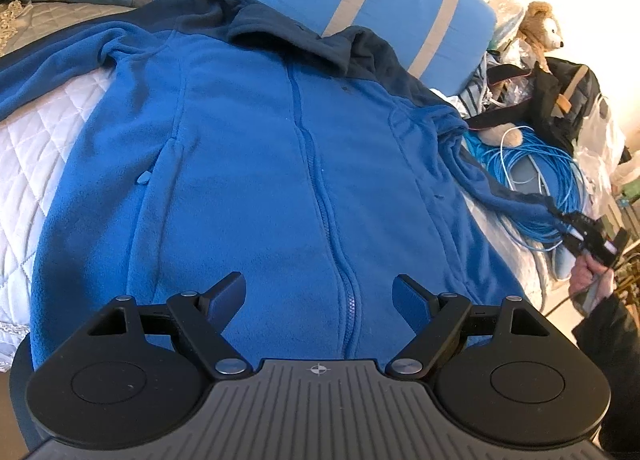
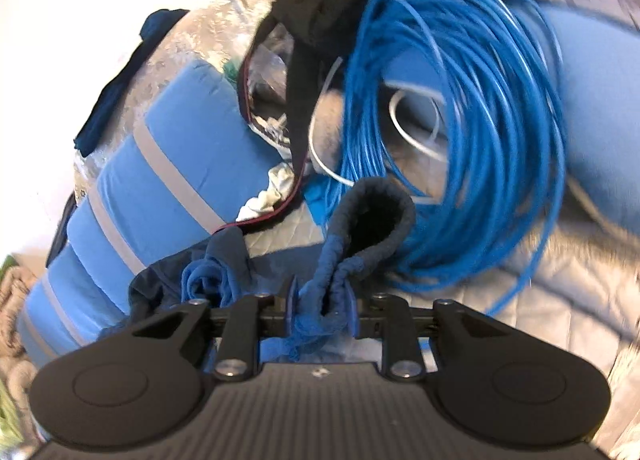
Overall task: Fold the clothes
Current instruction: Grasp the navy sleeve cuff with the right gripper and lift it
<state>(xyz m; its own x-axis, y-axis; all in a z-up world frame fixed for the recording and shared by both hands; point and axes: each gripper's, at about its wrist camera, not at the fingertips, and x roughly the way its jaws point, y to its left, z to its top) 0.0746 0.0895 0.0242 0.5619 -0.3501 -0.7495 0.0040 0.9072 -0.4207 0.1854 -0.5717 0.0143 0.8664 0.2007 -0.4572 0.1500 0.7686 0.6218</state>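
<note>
A blue fleece jacket (image 1: 256, 164) with a dark navy collar lies front up and zipped on a white quilted bed (image 1: 36, 140). My left gripper (image 1: 319, 294) hovers open over its lower hem by the zipper, nothing between the fingers. The jacket's right sleeve (image 1: 500, 188) stretches off to the right, lifted at its end. My right gripper (image 2: 322, 306) is shut on the sleeve cuff (image 2: 372, 220), whose dark open end sticks up past the fingers. In the left wrist view the right gripper (image 1: 576, 234) appears at the far right, held by a hand (image 1: 592, 276).
Two blue pillows with grey stripes (image 1: 384, 8) lie behind the collar. A coil of blue cable (image 2: 452, 120) lies on the bed just beyond the cuff, next to a black bag (image 1: 560, 100) and a plush bear (image 1: 540, 28).
</note>
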